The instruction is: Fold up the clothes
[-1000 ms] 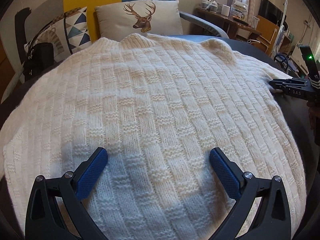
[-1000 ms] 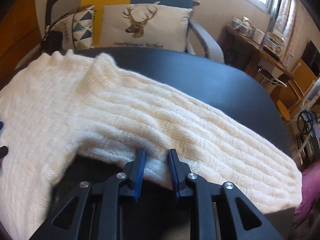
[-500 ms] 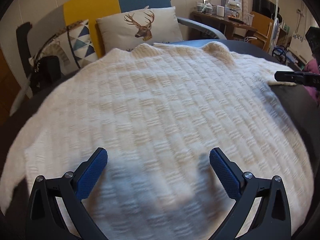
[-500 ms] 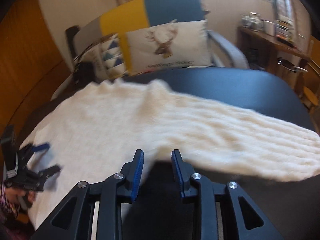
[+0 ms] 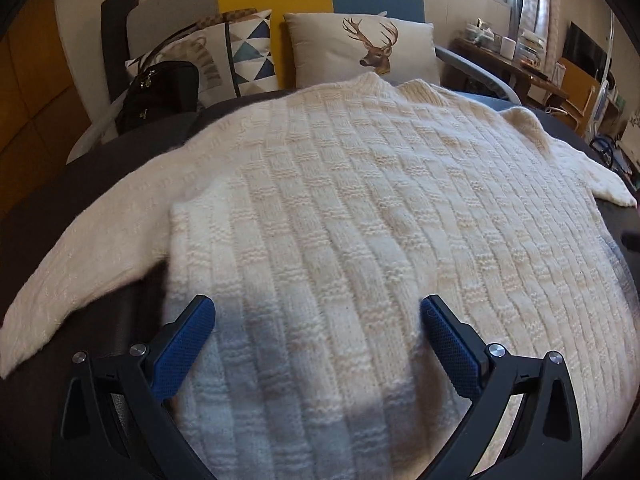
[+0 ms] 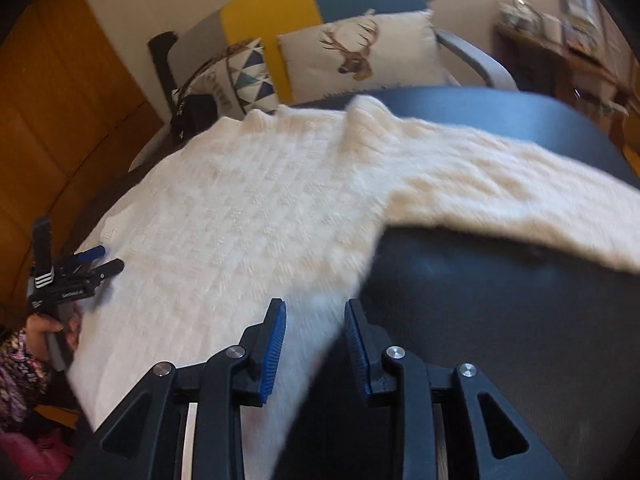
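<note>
- Left gripper (image 5: 318, 344): its jaws gape wide above the lower body of the sweater (image 5: 360, 208), gripping nothing. Over the last second its view has slid across the knit, so the left sleeve (image 5: 84, 264), unseen a second ago, now shows spread out on the dark table (image 5: 72, 160).
- Sweater: it lies flat and face-down-or-up (I cannot tell which) on the table, collar toward the deer pillow (image 5: 360, 48), both sleeves stretched outward. No fold has been made yet.
- Right gripper (image 6: 314, 336): a second ago its pads sat narrowly at the edge of the right sleeve (image 6: 520, 184); the jaws have just been opening, and now the sweater's side edge near the hem lies in line with the gap, pads not pressing it. It is released, holding nothing.
- Meaning: both tools look to have finished smoothing and are repositioning near the bottom corners, probably to start the first fold. The right view is blurred, so the exact contact is uncertain.
</note>
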Action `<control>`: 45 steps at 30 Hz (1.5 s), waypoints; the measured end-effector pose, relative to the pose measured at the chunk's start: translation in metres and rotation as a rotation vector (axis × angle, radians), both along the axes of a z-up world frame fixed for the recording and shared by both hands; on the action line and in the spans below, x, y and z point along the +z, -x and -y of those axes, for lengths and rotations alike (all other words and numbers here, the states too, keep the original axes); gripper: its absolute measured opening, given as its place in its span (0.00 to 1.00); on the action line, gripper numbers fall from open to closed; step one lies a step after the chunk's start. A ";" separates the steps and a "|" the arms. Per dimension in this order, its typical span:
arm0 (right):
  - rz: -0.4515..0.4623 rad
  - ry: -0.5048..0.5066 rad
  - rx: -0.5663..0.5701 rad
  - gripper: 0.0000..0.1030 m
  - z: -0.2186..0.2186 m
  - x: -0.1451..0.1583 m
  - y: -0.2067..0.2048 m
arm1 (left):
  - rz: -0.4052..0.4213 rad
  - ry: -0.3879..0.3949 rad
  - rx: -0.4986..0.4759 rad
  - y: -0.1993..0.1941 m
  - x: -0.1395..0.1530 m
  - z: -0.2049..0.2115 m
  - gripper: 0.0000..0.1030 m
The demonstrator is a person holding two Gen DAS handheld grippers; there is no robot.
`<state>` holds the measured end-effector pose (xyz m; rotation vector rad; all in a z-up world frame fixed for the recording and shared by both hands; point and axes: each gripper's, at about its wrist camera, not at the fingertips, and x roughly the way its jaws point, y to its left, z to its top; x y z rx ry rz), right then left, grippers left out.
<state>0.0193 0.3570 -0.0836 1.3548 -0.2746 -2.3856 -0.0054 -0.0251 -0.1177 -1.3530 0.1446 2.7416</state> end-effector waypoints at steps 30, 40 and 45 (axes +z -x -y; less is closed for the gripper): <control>0.003 0.048 0.149 0.36 0.051 0.001 -0.079 | -0.021 0.052 0.032 -0.018 0.006 -0.002 1.00; 0.049 0.046 0.121 0.34 0.049 -0.016 -0.081 | 0.004 0.033 0.049 -0.018 -0.004 0.001 1.00; 0.024 0.023 0.125 0.10 0.056 -0.016 -0.080 | 0.001 0.037 0.049 -0.019 -0.003 0.002 1.00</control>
